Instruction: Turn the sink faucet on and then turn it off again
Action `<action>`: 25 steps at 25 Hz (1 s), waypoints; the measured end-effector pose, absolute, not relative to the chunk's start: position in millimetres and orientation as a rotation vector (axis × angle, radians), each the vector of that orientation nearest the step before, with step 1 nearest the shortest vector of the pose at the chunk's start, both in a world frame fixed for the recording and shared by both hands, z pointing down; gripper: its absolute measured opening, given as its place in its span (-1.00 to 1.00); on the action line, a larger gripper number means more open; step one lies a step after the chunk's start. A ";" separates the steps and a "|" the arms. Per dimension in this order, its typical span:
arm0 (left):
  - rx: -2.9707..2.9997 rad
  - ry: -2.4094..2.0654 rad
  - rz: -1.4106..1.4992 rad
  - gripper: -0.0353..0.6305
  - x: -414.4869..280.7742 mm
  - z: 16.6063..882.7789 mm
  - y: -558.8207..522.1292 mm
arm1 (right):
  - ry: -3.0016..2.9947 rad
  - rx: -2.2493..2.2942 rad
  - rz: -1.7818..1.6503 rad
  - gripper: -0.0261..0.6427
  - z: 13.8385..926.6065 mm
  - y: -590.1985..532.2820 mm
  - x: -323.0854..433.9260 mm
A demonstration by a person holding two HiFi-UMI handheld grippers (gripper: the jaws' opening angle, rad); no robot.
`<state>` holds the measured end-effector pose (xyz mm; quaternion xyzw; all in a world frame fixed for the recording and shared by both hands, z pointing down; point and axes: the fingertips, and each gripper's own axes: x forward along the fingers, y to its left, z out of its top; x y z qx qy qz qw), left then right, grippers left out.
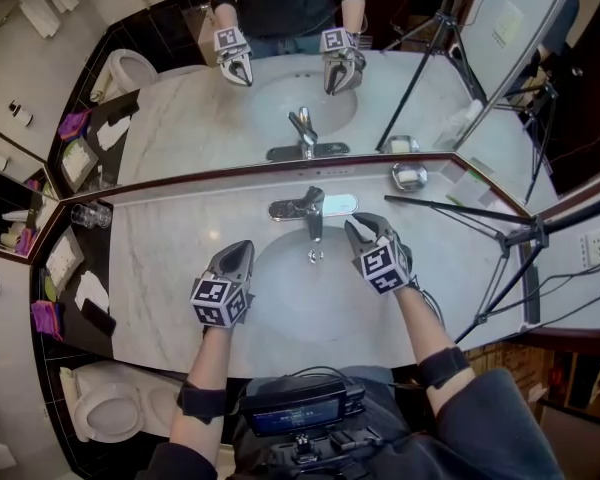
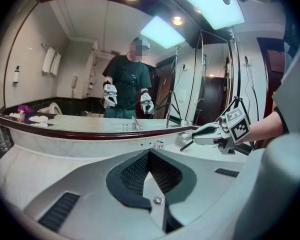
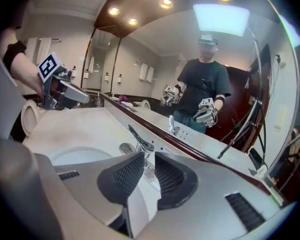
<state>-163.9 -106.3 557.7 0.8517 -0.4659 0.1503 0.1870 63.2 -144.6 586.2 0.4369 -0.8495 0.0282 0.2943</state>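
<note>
Two grippers over the sink [image 1: 280, 313], faucet [image 1: 310, 211] at its back rim btwn them.
Your left gripper [image 1: 244, 249] is clenched tight w/ nothing in it, hovering left of the spout and apart from it. Your right gripper [image 1: 357, 229] has its jaws a bit apart, gripping nothing. Its tips sit just right of the faucet, and the lever shows thru the gap in the right gripper view.
</note>
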 end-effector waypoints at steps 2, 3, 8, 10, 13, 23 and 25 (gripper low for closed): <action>2.395 -1.315 0.430 -0.89 -165.9 557.8 -108.0 | -2.252 1.082 -0.038 -0.55 593.5 -151.5 47.1; 2.393 -1.318 0.433 -0.89 -167.2 557.7 -108.7 | -2.242 1.040 -0.088 -0.48 598.4 -154.6 38.9; 2.389 -1.333 0.442 -0.89 -169.9 556.2 -114.1 | -2.183 0.891 -0.269 -0.36 617.4 -174.2 6.4; 2.392 -1.338 0.446 -0.89 -170.9 555.1 -115.8 | -2.165 0.841 -0.310 -0.25 624.9 -182.0 -5.4; 2.396 -1.340 0.452 -0.89 -173.1 554.5 -118.1 | -2.143 0.775 -0.358 -0.25 633.5 -192.6 -22.0; 2.367 -1.354 0.460 -0.89 -182.9 563.8 -116.2 | -2.067 0.626 -0.473 -0.41 656.7 -206.7 -45.4; 2.361 -1.355 0.461 -0.89 -185.0 565.7 -115.7 | -2.068 0.641 -0.479 -0.52 655.2 -208.4 -45.4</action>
